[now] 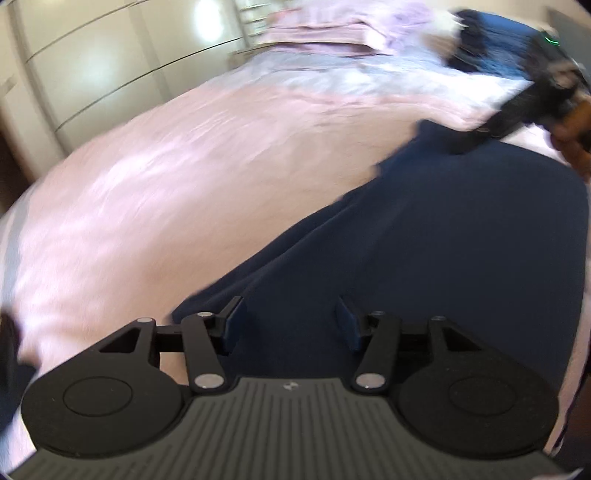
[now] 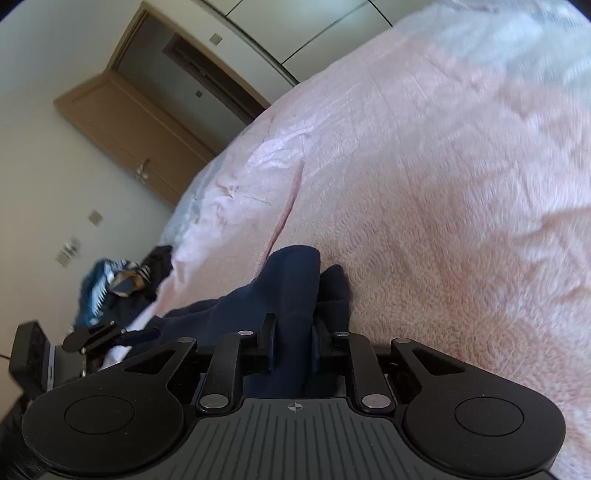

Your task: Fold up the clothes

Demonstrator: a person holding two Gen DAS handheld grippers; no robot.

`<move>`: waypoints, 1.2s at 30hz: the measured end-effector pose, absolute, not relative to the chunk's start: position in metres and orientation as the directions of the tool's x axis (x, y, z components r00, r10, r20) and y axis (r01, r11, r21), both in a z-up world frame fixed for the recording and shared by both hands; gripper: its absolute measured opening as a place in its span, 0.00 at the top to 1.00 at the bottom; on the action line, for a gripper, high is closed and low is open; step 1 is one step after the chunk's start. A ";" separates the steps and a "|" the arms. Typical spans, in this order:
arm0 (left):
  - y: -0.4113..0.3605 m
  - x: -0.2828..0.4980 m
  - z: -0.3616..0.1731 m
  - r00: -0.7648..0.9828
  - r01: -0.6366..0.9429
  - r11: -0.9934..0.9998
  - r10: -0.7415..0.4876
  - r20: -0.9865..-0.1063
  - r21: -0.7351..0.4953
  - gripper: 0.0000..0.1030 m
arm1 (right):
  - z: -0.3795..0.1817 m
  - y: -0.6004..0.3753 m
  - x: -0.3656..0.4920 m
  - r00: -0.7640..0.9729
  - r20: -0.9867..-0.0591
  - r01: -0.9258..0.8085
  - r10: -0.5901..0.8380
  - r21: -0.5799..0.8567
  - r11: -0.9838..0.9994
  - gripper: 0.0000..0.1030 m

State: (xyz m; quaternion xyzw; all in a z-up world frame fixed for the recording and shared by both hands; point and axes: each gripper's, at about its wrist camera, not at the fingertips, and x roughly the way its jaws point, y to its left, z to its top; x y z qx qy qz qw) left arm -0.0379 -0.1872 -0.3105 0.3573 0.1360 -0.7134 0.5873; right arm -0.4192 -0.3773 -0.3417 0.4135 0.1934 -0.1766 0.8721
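Bed (image 1: 184, 177) fills most of what you see, with a soft pink cover (image 2: 443, 184) spread over it. In your left view, white closet doors (image 1: 92, 74) stand at about 10 o'clock, past the bed's edge. A stack of folded pink cloth (image 1: 332, 33) sits at 12 o'clock, far up the bed.

Your dark blue garment (image 1: 461, 240) is the next biggest thing. It lies on the pink cover and runs from 6 o'clock up to 2 o'clock in your left view. It looks mostly flat, with a few long wrinkles.

In your right view, a brown door (image 2: 136, 129) stands open at 10 o'clock. A heap of blue and striped clothes (image 2: 110, 288) lies at 9 o'clock, beside the bed.

Your left gripper (image 1: 291, 325) hangs over the near end of the garment. Its fingers are spread wide apart, with dark cloth showing between them, and nothing is pinched.

Your right gripper (image 2: 290, 343) has its fingers close together, and they squeeze a bunched fold of the blue garment (image 2: 291, 280). That fold pokes up past the fingertips toward 12 o'clock. In your left view, this gripper (image 1: 465, 142) shows at 2 o'clock, at the far end of the garment, but it is blurry there.
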 end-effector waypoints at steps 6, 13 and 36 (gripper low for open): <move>-0.188 0.012 -0.299 -0.025 0.985 -0.132 -0.755 -0.655 0.114 0.59 | -0.327 -0.365 -0.410 0.821 -0.543 0.511 -0.177 0.560 0.652 0.80; -0.207 0.039 -0.302 -0.077 0.995 -0.103 -0.737 -0.671 -0.001 0.99 | -0.332 -0.368 -0.403 0.827 -0.524 0.524 -0.204 0.585 0.619 0.72; -0.214 0.044 -0.311 0.016 0.999 -0.010 -0.741 -0.671 0.035 0.93 | -0.329 -0.373 -0.388 0.752 -0.613 0.586 -0.243 0.453 0.672 0.88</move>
